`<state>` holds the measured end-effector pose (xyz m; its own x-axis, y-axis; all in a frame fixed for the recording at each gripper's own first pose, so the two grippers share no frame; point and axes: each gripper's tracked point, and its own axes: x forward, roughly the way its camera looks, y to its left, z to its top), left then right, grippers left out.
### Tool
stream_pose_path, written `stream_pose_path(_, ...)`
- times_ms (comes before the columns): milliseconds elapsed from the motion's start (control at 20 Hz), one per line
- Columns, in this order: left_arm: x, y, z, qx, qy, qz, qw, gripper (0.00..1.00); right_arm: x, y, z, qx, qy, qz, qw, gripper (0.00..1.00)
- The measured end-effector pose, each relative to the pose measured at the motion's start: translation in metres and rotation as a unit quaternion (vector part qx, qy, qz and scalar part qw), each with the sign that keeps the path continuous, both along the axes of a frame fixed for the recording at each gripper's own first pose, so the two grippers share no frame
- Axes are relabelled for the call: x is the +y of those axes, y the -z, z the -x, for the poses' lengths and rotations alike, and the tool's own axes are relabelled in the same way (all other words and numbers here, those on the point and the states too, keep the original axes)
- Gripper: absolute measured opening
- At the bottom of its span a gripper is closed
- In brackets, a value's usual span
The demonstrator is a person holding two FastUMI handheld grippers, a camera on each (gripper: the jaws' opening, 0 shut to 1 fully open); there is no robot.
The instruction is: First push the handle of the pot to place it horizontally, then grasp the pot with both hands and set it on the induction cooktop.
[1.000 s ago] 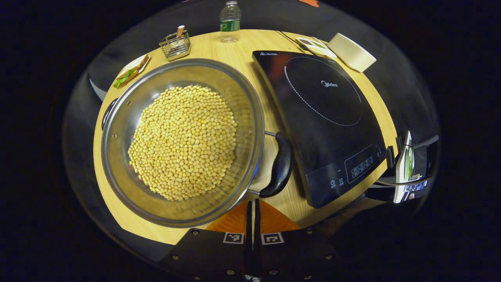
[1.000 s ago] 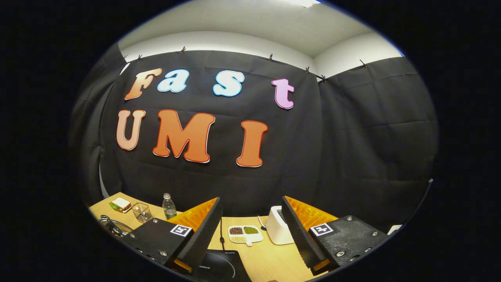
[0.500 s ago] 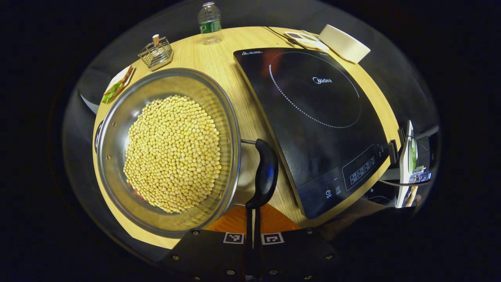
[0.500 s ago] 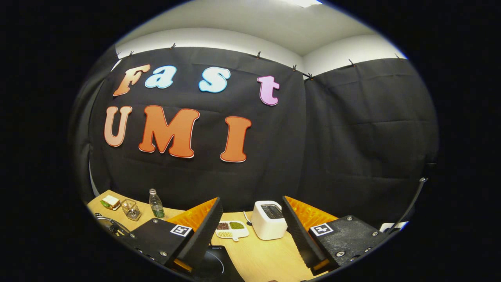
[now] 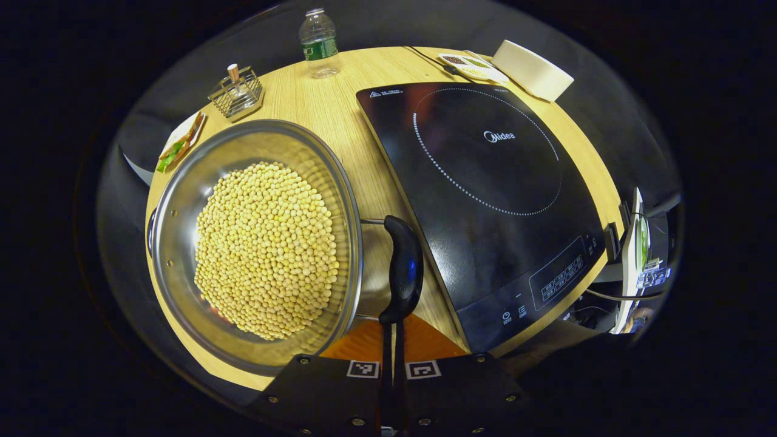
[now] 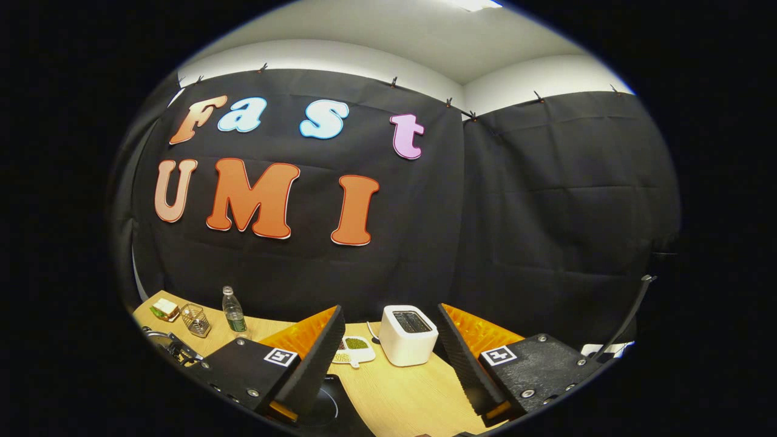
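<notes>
Two orange fingers of the left gripper (image 5: 393, 331) are pressed together, nothing between them, their tips right at the near end of the black handle (image 5: 403, 271). That handle stands off the pot (image 5: 182, 200) on two thin metal rods, on the side facing the cooktop (image 5: 485, 188). The pot, filled with yellow beans (image 5: 267, 246), sits on the table (image 5: 328, 109) just left of the cooktop, not on it. Farther back stand a wire basket (image 5: 237, 94), a bottle (image 5: 318, 39) and a white toaster (image 5: 533, 60).

In the right gripper view, the right gripper (image 6: 388, 358) is held above the table with its fingers wide apart and empty, with the toaster (image 6: 410, 335) beyond them.
</notes>
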<state>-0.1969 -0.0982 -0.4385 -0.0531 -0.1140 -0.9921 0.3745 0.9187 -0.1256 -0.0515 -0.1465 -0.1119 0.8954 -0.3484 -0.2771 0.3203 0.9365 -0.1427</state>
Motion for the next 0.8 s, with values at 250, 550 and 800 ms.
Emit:
stream_pose_path(250, -0.004, 0.000, -0.009, -0.016, 0.001, 0.001, 1.000, 0.01, -0.003, 0.001, 0.003, 0.003, 0.003, 0.003, 1.000, 0.94)
stream_pose_path(550, -0.011, 0.000, -0.031, -0.022, -0.041, 0.020, 0.999, 0.01, -0.005, 0.005, 0.010, 0.011, 0.005, 0.006, 1.000, 0.94)
stream_pose_path(800, -0.021, 0.002, -0.054, -0.039, -0.073, 0.029, 0.996, 0.01, -0.009, 0.009, 0.017, 0.017, 0.007, 0.005, 1.000, 0.94)
